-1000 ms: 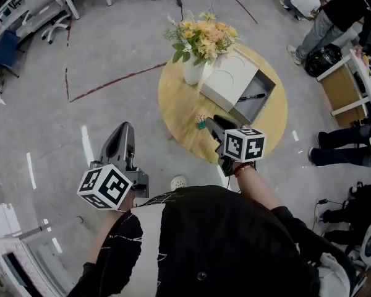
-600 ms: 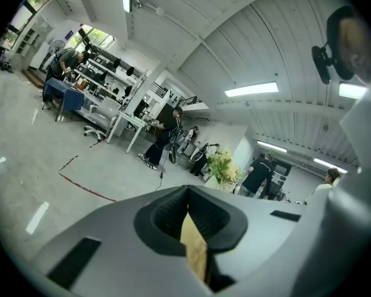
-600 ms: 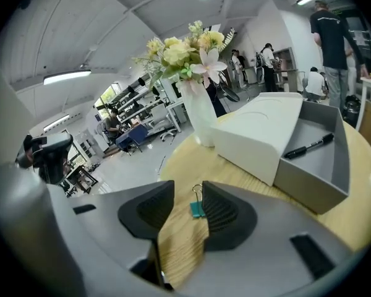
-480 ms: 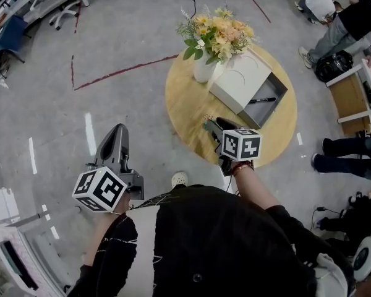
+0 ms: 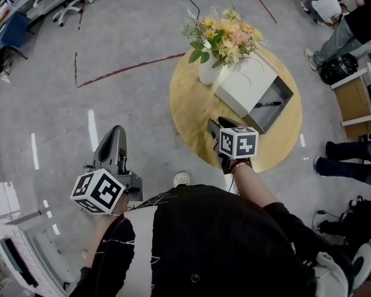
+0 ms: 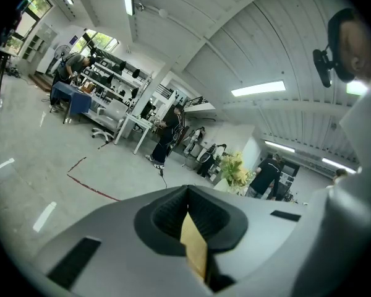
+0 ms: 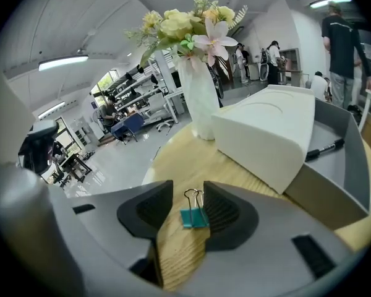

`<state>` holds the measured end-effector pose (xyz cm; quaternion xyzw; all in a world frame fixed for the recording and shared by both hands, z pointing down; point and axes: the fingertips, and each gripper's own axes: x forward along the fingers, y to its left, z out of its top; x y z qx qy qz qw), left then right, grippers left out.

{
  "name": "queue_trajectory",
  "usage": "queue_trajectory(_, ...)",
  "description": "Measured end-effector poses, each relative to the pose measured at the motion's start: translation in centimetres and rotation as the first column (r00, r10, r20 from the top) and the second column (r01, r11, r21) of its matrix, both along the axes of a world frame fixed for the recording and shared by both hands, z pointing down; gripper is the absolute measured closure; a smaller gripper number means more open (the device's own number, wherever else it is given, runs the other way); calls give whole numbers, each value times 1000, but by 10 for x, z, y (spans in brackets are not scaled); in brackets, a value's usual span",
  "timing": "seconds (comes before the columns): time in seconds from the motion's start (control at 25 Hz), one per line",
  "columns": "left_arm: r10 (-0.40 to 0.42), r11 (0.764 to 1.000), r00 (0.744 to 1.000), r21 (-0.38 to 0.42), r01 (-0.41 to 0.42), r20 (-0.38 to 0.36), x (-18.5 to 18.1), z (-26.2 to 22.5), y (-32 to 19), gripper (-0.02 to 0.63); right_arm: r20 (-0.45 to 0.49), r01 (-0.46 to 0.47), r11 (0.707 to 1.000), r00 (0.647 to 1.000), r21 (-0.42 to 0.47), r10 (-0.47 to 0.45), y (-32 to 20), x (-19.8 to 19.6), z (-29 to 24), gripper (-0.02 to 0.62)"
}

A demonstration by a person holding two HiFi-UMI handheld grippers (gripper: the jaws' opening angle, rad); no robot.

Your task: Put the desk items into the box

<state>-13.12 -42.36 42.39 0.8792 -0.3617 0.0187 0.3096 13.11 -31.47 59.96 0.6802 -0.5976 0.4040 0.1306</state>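
head view: steeply down on table (image 5: 191, 113) | right gripper view: close, same table | left gripper view: across room

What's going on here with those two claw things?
A person holding a claw in each hand is tidying a round wooden table. The right claw, its jaws opening, straddles a small teal binder clip lying on the table, not gripping it. A black pen already lies in the open grey box. The left claw is shut, idle over the floor.

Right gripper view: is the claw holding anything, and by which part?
The right claw grips nothing: its jaws are opening, with the teal binder clip lying on the table between them.
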Motion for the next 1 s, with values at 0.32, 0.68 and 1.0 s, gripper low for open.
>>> queue_trajectory(0.32, -18, 1000, 1000, 7, 18, 6, -2, -2, -7, 597, -81, 34, 998, 996, -49, -38, -8, 1, 12, 442)
queue_trajectory(0.68, -40, 999, 999, 16, 40, 15, -6, -3, -6, 597, -116, 56, 996, 991, -74, -64, -6, 0, 25, 479)
queue_trajectory(1.0, -58, 998, 998, 31, 58, 29, 3, -11, 6, 597, -82, 62, 997, 994, -54, -67, -6, 1, 25, 512)
